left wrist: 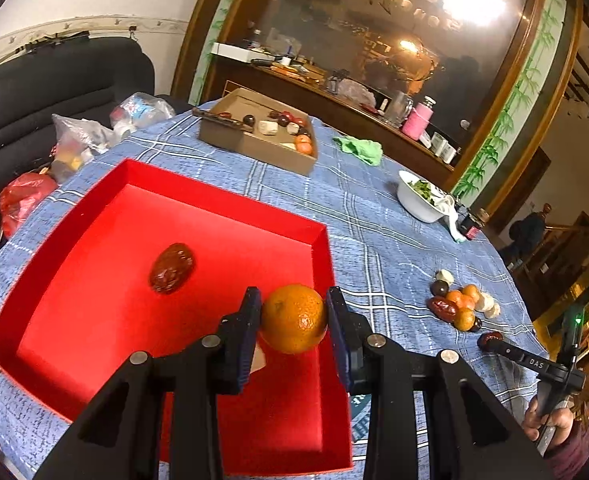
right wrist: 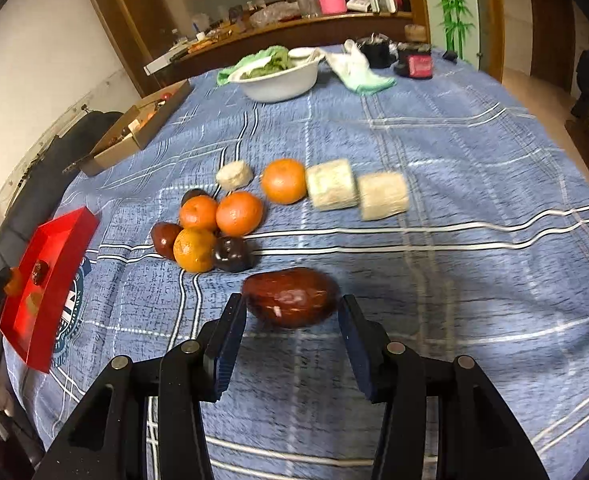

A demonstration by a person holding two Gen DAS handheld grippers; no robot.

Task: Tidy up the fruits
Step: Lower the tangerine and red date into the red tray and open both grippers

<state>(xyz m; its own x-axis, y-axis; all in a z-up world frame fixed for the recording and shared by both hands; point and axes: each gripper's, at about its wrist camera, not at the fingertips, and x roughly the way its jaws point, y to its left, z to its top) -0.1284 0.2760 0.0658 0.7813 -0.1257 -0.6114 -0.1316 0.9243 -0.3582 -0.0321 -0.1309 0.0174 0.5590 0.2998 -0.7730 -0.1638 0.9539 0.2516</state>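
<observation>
My left gripper [left wrist: 294,318] is shut on an orange mandarin [left wrist: 293,319] and holds it over the right side of the red tray [left wrist: 222,204]. A wrinkled red date [left wrist: 171,268] lies in the tray. My right gripper [right wrist: 290,314] stands around a dark red date [right wrist: 290,298] on the blue cloth, jaws wide, pads at its two ends. Beyond it lies the fruit pile: mandarins [right wrist: 238,213], dark round fruits [right wrist: 232,255] and pale cut cylinders [right wrist: 331,185]. The pile also shows in the left wrist view [left wrist: 460,304]. The red tray shows at the left of the right wrist view [right wrist: 66,232].
A cardboard box [left wrist: 254,142] with more fruit stands at the table's far side. A white bowl [right wrist: 278,80] of greens, a green cloth [left wrist: 360,150] and dark jars [right wrist: 414,65] sit near the far edge. Plastic bags [left wrist: 78,140] lie on a black sofa at left.
</observation>
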